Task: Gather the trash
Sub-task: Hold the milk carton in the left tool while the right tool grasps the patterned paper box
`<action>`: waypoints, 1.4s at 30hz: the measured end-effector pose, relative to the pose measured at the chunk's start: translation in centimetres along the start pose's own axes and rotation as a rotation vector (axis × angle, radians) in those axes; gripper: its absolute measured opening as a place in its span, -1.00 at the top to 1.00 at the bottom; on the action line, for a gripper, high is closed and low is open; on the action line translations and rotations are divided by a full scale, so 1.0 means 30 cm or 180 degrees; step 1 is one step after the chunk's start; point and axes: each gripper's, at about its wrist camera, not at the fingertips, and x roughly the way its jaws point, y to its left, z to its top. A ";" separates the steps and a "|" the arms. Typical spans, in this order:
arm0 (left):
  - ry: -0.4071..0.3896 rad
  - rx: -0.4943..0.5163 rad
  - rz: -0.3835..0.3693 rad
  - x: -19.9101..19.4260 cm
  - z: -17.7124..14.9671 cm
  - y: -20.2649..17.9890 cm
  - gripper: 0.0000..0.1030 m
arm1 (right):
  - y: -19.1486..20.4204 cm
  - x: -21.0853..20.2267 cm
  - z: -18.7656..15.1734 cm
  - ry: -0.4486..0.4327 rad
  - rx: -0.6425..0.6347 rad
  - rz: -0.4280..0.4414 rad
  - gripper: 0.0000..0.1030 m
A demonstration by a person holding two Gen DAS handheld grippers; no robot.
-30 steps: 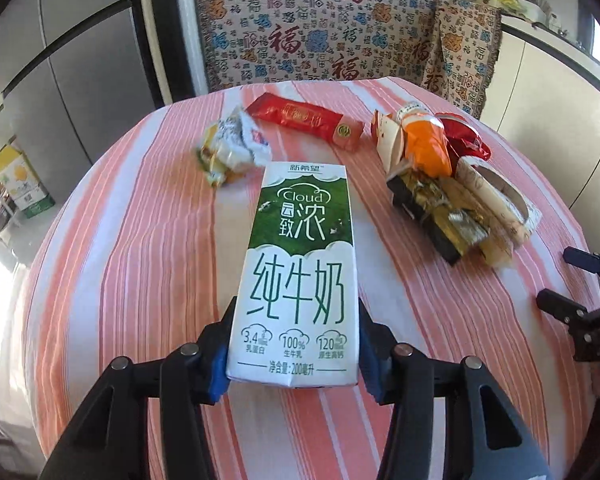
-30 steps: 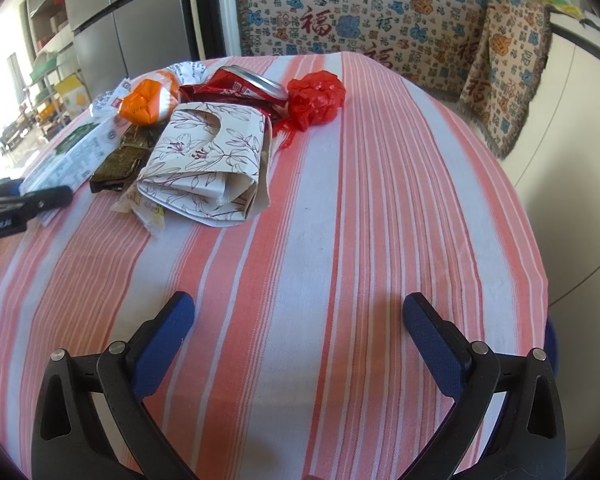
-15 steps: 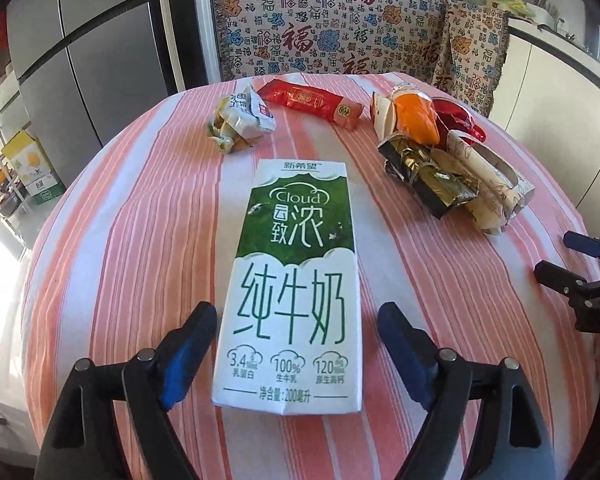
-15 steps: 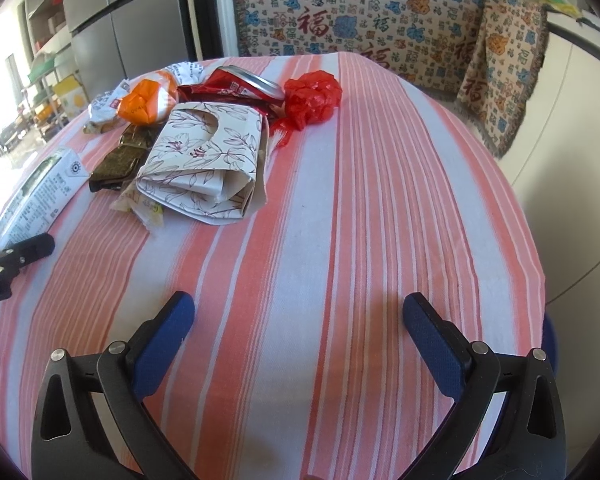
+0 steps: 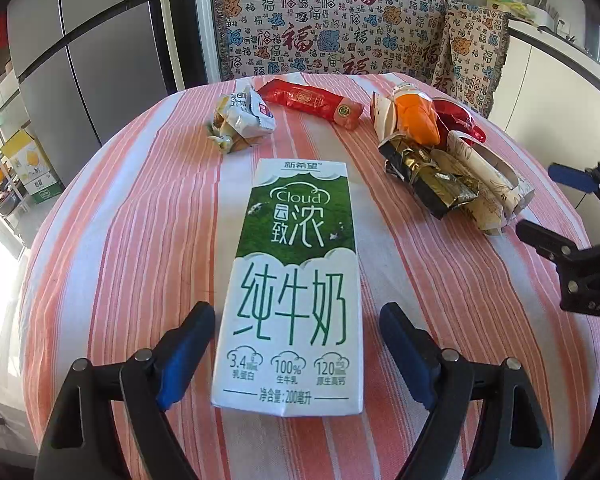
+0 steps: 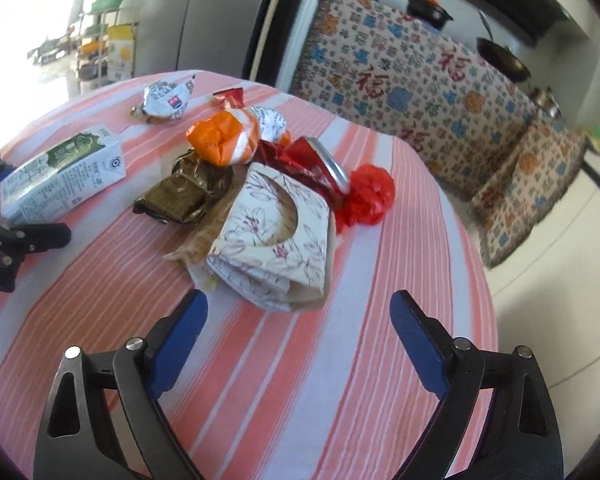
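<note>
A: Looking along the left gripper (image 5: pixel 296 344), what lies ahead?

B: A green and white milk carton (image 5: pixel 296 280) lies flat on the round table's pink-striped cloth (image 5: pixel 100 260). Its near end sits between the blue pads, which stand apart on either side without touching it. Beyond it are a crumpled silver wrapper (image 5: pixel 240 122) and a long red packet (image 5: pixel 312 102). To the right is a heap of trash: an orange wrapper (image 5: pixel 418 118), gold foil (image 5: pixel 428 176) and a floral paper box (image 5: pixel 488 184). The right gripper (image 5: pixel 556 204) enters at the right edge.

A: And from the right gripper's view?

B: The right gripper (image 6: pixel 298 320) has jaws spread wide and closing, with only bare cloth between them. The floral paper box (image 6: pixel 276 236) lies just ahead, backed by the orange wrapper (image 6: pixel 224 140), gold foil (image 6: pixel 180 192) and a red plastic bag (image 6: pixel 368 196). The milk carton (image 6: pixel 60 176) lies at the left.
</note>
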 end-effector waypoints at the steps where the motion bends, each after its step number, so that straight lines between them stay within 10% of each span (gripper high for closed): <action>1: 0.0000 0.0000 -0.0001 0.000 0.000 0.000 -0.68 | 0.002 0.013 0.011 -0.0003 -0.0082 0.0031 -0.65; 6: 0.0003 0.0000 -0.0003 0.001 -0.001 0.000 -0.68 | 0.037 0.053 0.022 -0.0059 -0.0468 0.0188 -0.46; 8: 0.0003 0.0001 -0.0003 0.001 -0.001 0.003 -0.68 | 0.019 0.065 0.021 -0.0009 -0.0299 0.0306 -0.08; 20: 0.0012 0.0005 -0.0009 0.006 -0.006 -0.001 -0.68 | -0.376 0.034 -0.203 0.0176 0.2172 0.1293 0.38; 25: 0.0013 0.0006 -0.0009 0.007 -0.006 -0.002 -0.68 | -0.374 -0.017 -0.225 0.0220 0.1917 0.1070 0.37; 29: 0.0016 0.0007 -0.0010 0.007 -0.006 -0.003 -0.68 | -0.289 -0.054 -0.174 0.0175 0.1561 0.1023 -0.36; 42: 0.0024 0.0011 -0.0015 0.009 -0.009 -0.002 -0.68 | -0.231 0.068 0.007 0.0264 0.1783 0.1076 -0.65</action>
